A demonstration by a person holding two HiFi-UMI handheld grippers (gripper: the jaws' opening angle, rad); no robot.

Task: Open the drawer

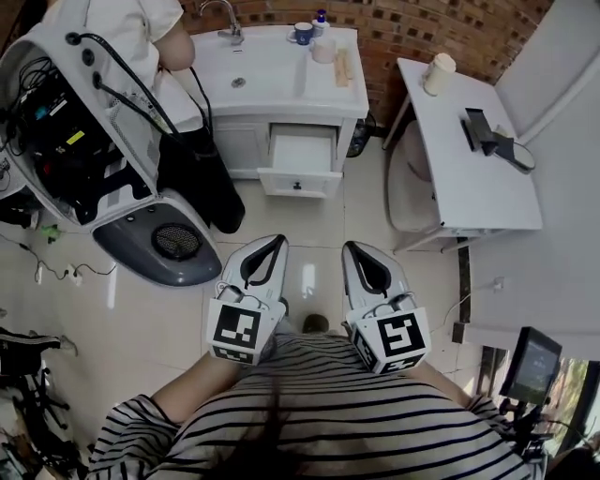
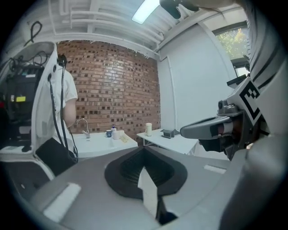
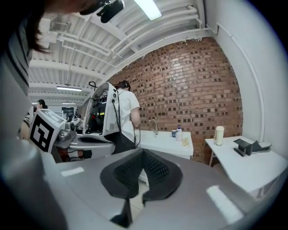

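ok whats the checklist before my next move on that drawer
1. Drawer pulled out of the sink cabinet: ok, it stands open.
2. Drawer at full travel: cannot tell.
3. Left gripper empty: ok, jaws together on nothing.
4. Right gripper empty: ok, jaws together on nothing.
5. Both grippers apart from the drawer: ok, held back, well short of it.
6. Person at the cabinet apart from the drawer: ok, standing off to one side of it.
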